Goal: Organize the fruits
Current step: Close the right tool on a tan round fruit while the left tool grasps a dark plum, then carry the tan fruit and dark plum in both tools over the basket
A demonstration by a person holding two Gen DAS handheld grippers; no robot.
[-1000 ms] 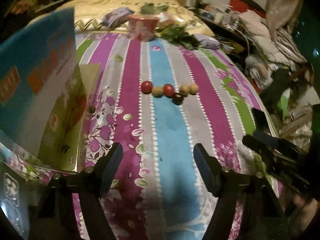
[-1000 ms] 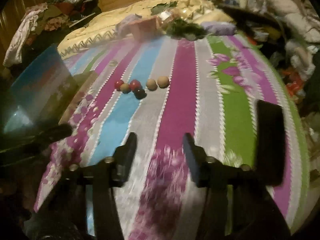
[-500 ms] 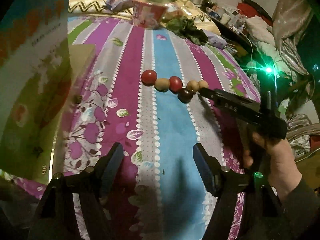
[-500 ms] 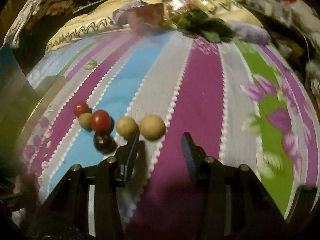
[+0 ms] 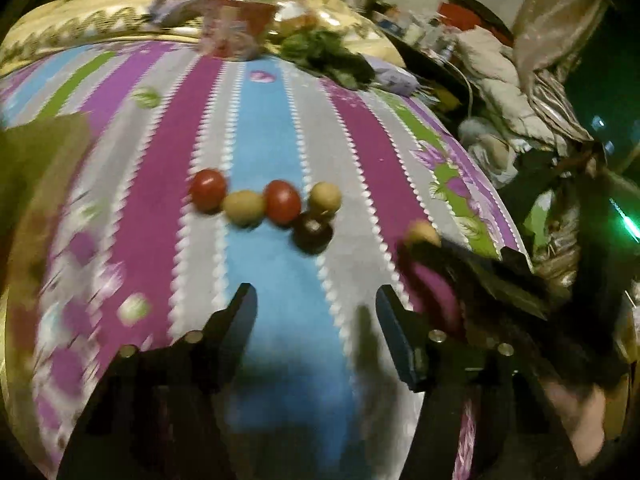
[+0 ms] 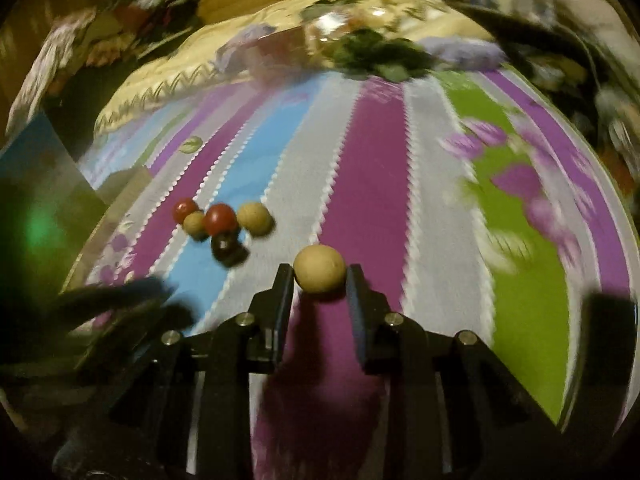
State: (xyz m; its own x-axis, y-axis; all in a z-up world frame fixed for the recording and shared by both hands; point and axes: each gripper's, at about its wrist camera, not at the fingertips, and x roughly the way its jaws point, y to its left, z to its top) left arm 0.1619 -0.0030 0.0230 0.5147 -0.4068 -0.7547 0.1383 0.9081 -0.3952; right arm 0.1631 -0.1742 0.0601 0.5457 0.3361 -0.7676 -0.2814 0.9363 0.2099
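Observation:
A row of small round fruits lies on the striped cloth: two red ones, two tan ones and a dark one. My right gripper is shut on a tan fruit, held apart from the row; that fruit also shows in the left wrist view. My left gripper is open and empty, just short of the row. The row also shows in the right wrist view, with a red fruit and the dark fruit.
A pink cup and leafy greens stand at the far end of the cloth. A blue-green box stands to the left. Clutter and bedding lie beyond the right edge.
My right gripper closed on the rightmost tan fruit and drew it away from the row. My left gripper moved closer to the row.

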